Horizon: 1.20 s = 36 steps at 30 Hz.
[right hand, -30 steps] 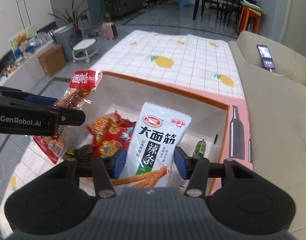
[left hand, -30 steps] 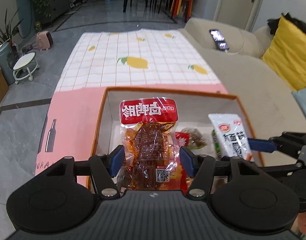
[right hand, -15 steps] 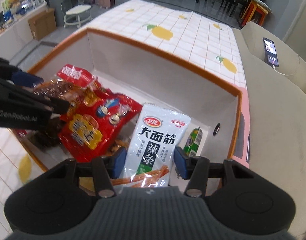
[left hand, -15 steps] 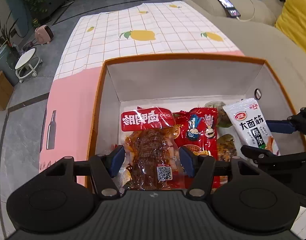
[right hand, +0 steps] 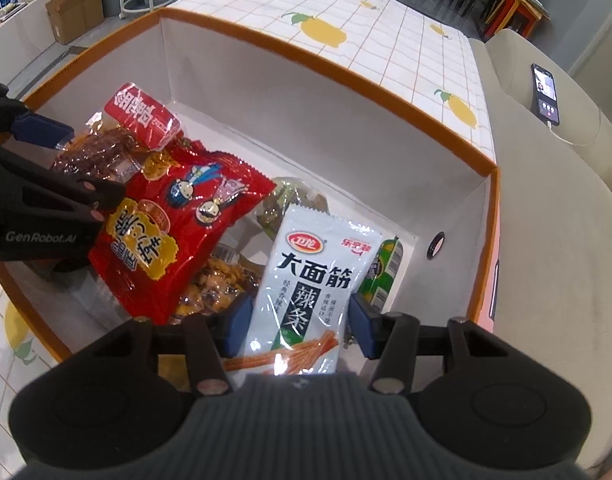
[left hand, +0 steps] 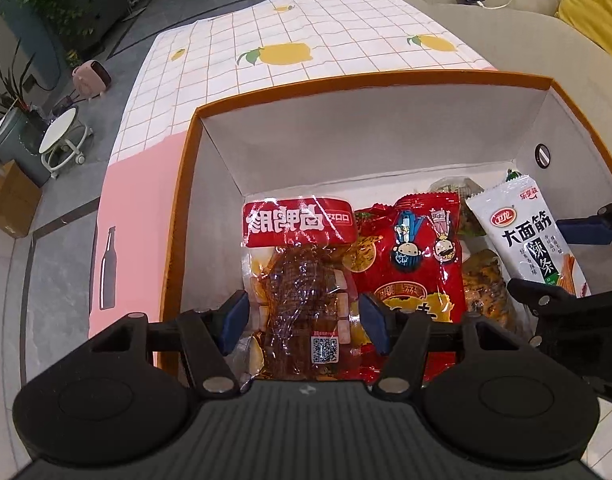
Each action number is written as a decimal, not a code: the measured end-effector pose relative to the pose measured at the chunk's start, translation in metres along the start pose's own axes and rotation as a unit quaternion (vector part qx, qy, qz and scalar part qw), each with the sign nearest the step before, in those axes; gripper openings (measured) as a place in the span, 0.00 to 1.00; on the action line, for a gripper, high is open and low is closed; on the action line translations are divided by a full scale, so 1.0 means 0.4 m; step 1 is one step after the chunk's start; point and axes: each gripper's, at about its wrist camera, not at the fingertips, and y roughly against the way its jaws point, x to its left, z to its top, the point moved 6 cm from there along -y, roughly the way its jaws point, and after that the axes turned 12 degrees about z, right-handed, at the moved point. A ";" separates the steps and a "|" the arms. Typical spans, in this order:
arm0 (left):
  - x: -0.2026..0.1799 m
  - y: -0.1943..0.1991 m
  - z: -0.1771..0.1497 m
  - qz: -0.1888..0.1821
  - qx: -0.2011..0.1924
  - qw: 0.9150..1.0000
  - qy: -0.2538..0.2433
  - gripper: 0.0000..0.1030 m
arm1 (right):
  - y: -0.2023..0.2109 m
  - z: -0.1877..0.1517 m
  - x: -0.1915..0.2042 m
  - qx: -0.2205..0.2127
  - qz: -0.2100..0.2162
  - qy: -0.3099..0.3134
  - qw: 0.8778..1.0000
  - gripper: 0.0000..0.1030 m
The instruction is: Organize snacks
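The left gripper (left hand: 304, 318) has its blue fingers (left hand: 234, 320) pressed on both sides of the clear meat pack (left hand: 302, 280), holding it low inside the orange box (left hand: 178, 216) so it can lie flat by the left wall. The right gripper (right hand: 298, 324) is closed the same way on the white snack bag (right hand: 309, 276), keeping it over the free spot near the right wall. A red snack bag (right hand: 178, 220) already lies between them, with more small snacks under it.
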 end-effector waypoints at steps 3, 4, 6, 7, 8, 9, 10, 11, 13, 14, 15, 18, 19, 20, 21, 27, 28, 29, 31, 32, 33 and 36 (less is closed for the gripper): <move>0.002 0.001 0.000 0.001 0.003 1.000 0.000 0.68 | -0.002 -0.002 -0.001 0.004 0.001 -0.005 1.000 0.50; 0.002 0.002 0.000 0.001 0.004 1.000 0.000 0.68 | -0.002 -0.001 -0.001 0.005 0.002 -0.006 1.000 0.50; 0.003 0.007 0.000 -0.001 0.003 1.000 -0.003 0.70 | 0.003 0.001 -0.003 0.004 0.003 -0.007 1.000 0.50; 0.003 0.009 0.000 -0.003 0.003 1.000 -0.005 0.71 | 0.005 0.002 -0.004 0.004 0.004 -0.007 1.000 0.50; 0.003 0.013 0.000 -0.005 0.000 1.000 -0.007 0.71 | 0.007 0.004 -0.006 0.004 0.004 -0.009 1.000 0.50; 0.003 0.019 0.000 -0.004 -0.005 1.000 -0.010 0.71 | 0.012 0.005 -0.007 0.004 0.005 -0.011 1.000 0.51; 0.003 0.023 0.001 -0.001 -0.008 1.000 -0.013 0.75 | 0.014 0.008 -0.009 0.004 0.005 -0.012 1.000 0.52; 0.004 0.029 0.002 0.003 -0.010 1.000 -0.016 0.77 | 0.020 0.010 -0.010 0.002 0.004 -0.014 1.000 0.54; 0.009 0.043 0.004 0.009 -0.016 1.000 -0.018 0.79 | 0.031 0.015 -0.013 -0.002 0.002 -0.017 1.000 0.62; 0.013 0.052 0.005 0.010 -0.018 1.000 -0.016 0.79 | 0.039 0.017 -0.015 -0.004 0.004 -0.020 1.000 0.63; 0.018 0.062 0.007 0.011 -0.021 1.000 -0.013 0.79 | 0.048 0.019 -0.016 -0.006 0.007 -0.024 1.000 0.65; 0.038 0.097 0.013 0.010 -0.032 0.999 -0.001 0.80 | 0.084 0.030 -0.019 -0.019 0.014 -0.037 0.999 0.68; 0.045 0.112 0.016 0.011 -0.038 0.999 0.004 0.80 | 0.100 0.034 -0.020 -0.025 0.015 -0.040 0.999 0.69; 0.052 0.128 0.019 0.013 -0.045 0.999 0.009 0.80 | 0.117 0.037 -0.021 -0.032 0.016 -0.043 0.998 0.69; 0.061 0.150 0.024 0.016 -0.055 0.998 0.016 0.80 | 0.137 0.040 -0.021 -0.040 0.015 -0.046 0.998 0.69; 0.110 0.295 0.032 0.020 -0.121 0.991 0.053 0.80 | 0.286 0.046 -0.011 -0.106 0.016 -0.059 0.992 0.70; 0.116 0.320 0.029 0.023 -0.135 0.989 0.058 0.80 | 0.314 0.043 -0.009 -0.118 0.017 -0.061 0.991 0.70; 0.122 0.347 0.026 0.026 -0.149 0.986 0.064 0.80 | 0.344 0.039 -0.005 -0.131 0.019 -0.063 0.989 0.71; 0.132 0.406 0.015 0.034 -0.182 0.980 0.075 0.80 | 0.402 0.028 0.006 -0.157 0.021 -0.064 0.985 0.74; 0.135 0.432 0.008 0.038 -0.196 0.977 0.079 0.80 | 0.430 0.020 0.012 -0.169 0.022 -0.065 0.983 0.74; 0.137 0.458 0.000 0.041 -0.208 0.974 0.083 0.80 | 0.459 0.009 0.019 -0.181 0.024 -0.065 0.981 0.74; 0.141 0.534 -0.036 0.047 -0.238 0.965 0.098 0.80 | 0.540 -0.033 0.041 -0.214 0.028 -0.065 0.974 0.76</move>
